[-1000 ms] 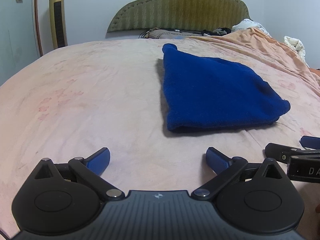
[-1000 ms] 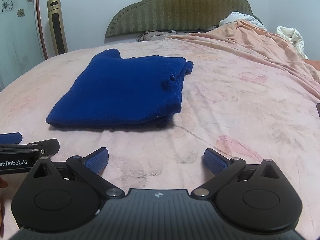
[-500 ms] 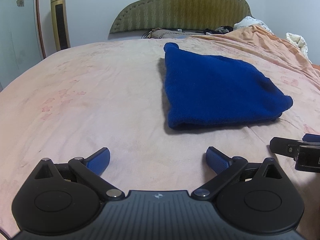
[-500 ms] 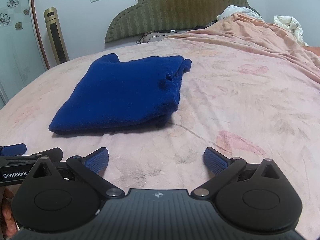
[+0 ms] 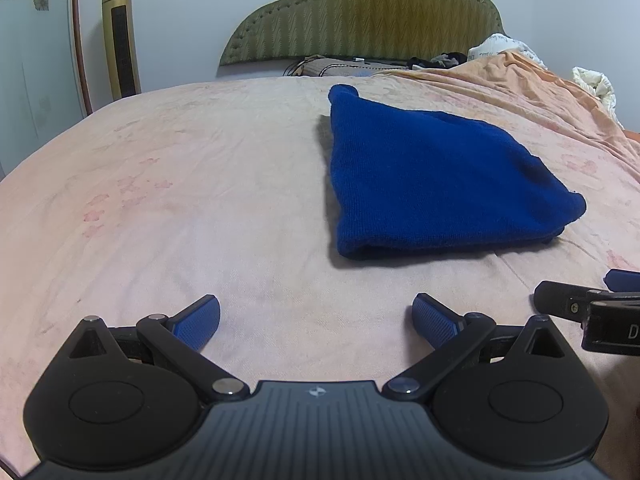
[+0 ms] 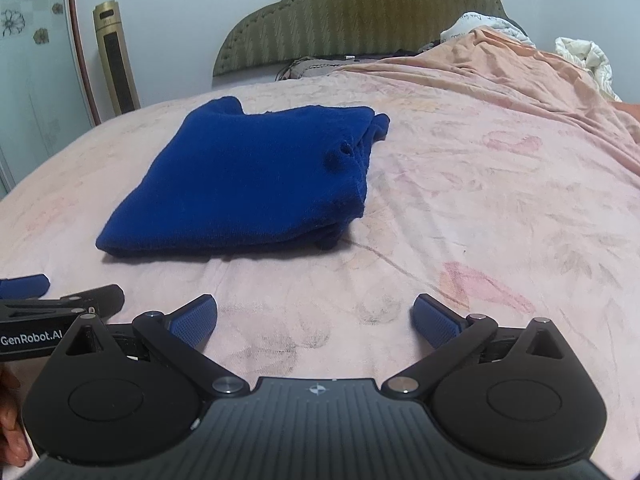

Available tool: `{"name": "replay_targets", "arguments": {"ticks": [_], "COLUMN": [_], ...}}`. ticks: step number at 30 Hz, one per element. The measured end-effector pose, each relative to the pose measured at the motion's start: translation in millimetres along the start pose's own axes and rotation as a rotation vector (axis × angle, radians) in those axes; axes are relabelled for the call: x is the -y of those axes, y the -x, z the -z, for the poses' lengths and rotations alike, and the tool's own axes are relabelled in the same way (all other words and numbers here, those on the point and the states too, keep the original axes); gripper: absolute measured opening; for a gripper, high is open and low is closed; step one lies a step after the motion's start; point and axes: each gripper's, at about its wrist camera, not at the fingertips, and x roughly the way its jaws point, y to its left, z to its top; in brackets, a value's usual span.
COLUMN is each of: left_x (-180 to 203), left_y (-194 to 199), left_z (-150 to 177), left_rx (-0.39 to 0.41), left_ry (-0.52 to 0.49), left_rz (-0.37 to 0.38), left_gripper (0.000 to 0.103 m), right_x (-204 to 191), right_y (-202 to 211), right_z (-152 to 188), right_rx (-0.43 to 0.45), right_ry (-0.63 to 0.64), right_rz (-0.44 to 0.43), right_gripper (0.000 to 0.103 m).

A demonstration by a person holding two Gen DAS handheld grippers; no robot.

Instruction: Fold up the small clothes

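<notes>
A dark blue knitted garment [image 5: 432,176] lies folded flat on the pink bedsheet [image 5: 200,200]; the right wrist view shows the same garment [image 6: 256,176] left of centre, its layered edges facing right. My left gripper [image 5: 316,322] is open and empty, hovering over bare sheet short of the garment's near fold. My right gripper [image 6: 314,320] is open and empty too, well back from the garment. Each gripper shows at the edge of the other's view: the right one [image 5: 592,304] and the left one [image 6: 60,300].
A green padded headboard [image 5: 360,16] stands at the far end, with a gold tower fan [image 5: 120,40] at the left wall. A rumpled peach blanket [image 6: 520,72] and white bedding [image 6: 588,60] pile up at the far right. A hand [image 6: 10,420] shows at the lower left.
Both grippers drew back slightly and tilted up, so the garment sits a little farther off. The garment itself has not moved, and both grippers stayed open.
</notes>
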Motion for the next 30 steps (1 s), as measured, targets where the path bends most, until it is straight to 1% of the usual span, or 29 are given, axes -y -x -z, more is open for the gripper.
{"name": "replay_targets", "arguments": {"ticks": [5, 9, 12, 15, 17, 19, 23, 30], "left_x": [-1, -4, -3, -1, -1, -1, 0, -1], "left_y": [0, -1, 0, -1, -1, -1, -1, -1], "left_z": [0, 0, 0, 0, 0, 0, 0, 0], "left_rx": [0.003, 0.001, -0.002, -0.004, -0.004, -0.004, -0.004, -0.006], "left_ry": [0.002, 0.016, 0.004, -0.004, -0.004, -0.004, -0.004, -0.006], "left_rz": [-0.003, 0.007, -0.001, -0.007, -0.007, -0.007, -0.007, -0.006], "left_gripper": [0.103, 0.103, 0.103, 0.103, 0.103, 0.103, 0.103, 0.103], "right_x": [1, 3, 8, 9, 8, 8, 12, 8], "right_y": [1, 4, 10, 14, 11, 5, -7, -9], "right_z": [0, 1, 0, -8, -15, -18, -12, -6], "right_rx": [0.005, 0.016, 0.022, 0.027, 0.038, 0.026, -0.024, -0.008], "right_ry": [-0.011, -0.021, -0.039, -0.026, 0.010, 0.042, 0.021, 0.053], "right_rz": [-0.009, 0.001, -0.001, 0.030, 0.071, 0.097, 0.065, 0.085], "right_gripper": [0.103, 0.102, 0.103, 0.103, 0.103, 0.103, 0.103, 0.103]}}
